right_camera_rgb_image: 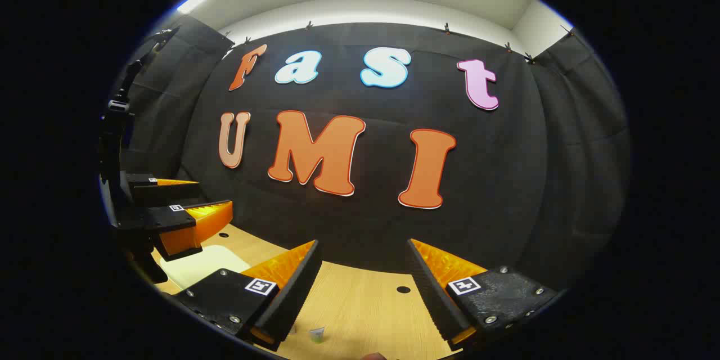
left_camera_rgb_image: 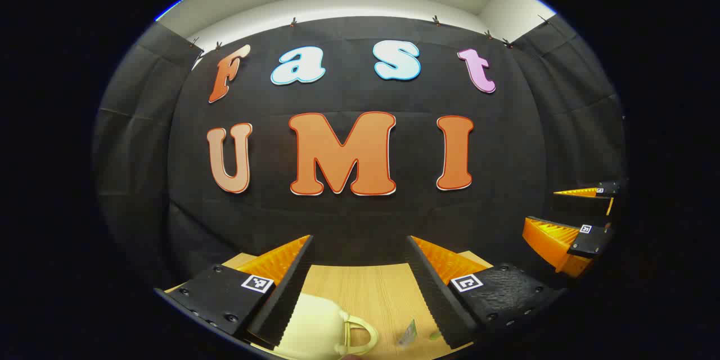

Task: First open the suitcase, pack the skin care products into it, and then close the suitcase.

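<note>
Both grippers are held up above the wooden table (left_camera_rgb_image: 365, 292), pointing roughly level at the back wall of the booth, so most of what you see is wall, with only a strip of tabletop at the bottom.

Using the table as the reference: in the left gripper view, the left gripper (left_camera_rgb_image: 360, 247) hangs over the near part of it with its fingers spread wide and nothing between them. Just under its left finger sits the pale cream suitcase (left_camera_rgb_image: 312, 329), resting on the table, with its looped handle (left_camera_rgb_image: 357, 337) sticking out toward the middle of the gap. Can't tell from here whether it's open or closed, since only the top corner shows. A bit right of the handle there's a small clear thing (left_camera_rgb_image: 408, 333) lying on the wood, maybe one of the skin care items, too small to say. Farther right, past the table's edge, the right gripper (left_camera_rgb_image: 568, 211) floats in the air with a clear gap between its fingers.

In the right gripper view, the left gripper (right_camera_rgb_image: 188, 196) sits over the left side of the table, the suitcase (right_camera_rgb_image: 205, 264) a pale patch below it. The right gripper (right_camera_rgb_image: 363, 250) is wide apart and empty, above bare wood with a small pale, green-tipped item (right_camera_rgb_image: 317, 334) at the bottom edge.
</note>
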`<state>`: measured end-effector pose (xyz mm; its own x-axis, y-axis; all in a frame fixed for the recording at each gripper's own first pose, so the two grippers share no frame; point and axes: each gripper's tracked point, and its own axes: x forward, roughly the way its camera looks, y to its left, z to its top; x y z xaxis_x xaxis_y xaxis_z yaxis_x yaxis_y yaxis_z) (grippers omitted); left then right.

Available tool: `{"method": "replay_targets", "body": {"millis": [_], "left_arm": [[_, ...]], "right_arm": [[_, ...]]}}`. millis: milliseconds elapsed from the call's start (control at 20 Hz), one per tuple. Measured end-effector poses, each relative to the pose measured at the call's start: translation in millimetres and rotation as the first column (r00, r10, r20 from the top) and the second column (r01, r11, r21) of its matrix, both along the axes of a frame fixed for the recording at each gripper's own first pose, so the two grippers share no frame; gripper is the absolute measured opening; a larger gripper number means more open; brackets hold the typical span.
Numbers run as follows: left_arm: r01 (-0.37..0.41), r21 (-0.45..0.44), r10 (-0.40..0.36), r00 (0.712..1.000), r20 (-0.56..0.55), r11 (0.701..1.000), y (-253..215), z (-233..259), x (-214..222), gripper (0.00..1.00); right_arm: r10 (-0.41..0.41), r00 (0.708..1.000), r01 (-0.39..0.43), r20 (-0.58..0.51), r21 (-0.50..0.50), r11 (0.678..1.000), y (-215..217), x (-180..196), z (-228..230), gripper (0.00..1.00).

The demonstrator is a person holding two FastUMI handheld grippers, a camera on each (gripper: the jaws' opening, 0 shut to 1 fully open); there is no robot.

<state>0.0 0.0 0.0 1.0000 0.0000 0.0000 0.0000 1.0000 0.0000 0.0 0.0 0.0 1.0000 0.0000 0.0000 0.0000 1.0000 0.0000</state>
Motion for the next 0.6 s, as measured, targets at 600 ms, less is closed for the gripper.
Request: {"method": "replay_targets", "body": {"millis": [600], "left_arm": [[-0.028, 0.05, 0.03, 0.999, -0.037, 0.998, 7, -24, -7, 0.98]], "right_arm": [[0.006, 0.999, -0.005, -0.041, 0.02, 1.0, -1, 1, -24, 0.95]]}}
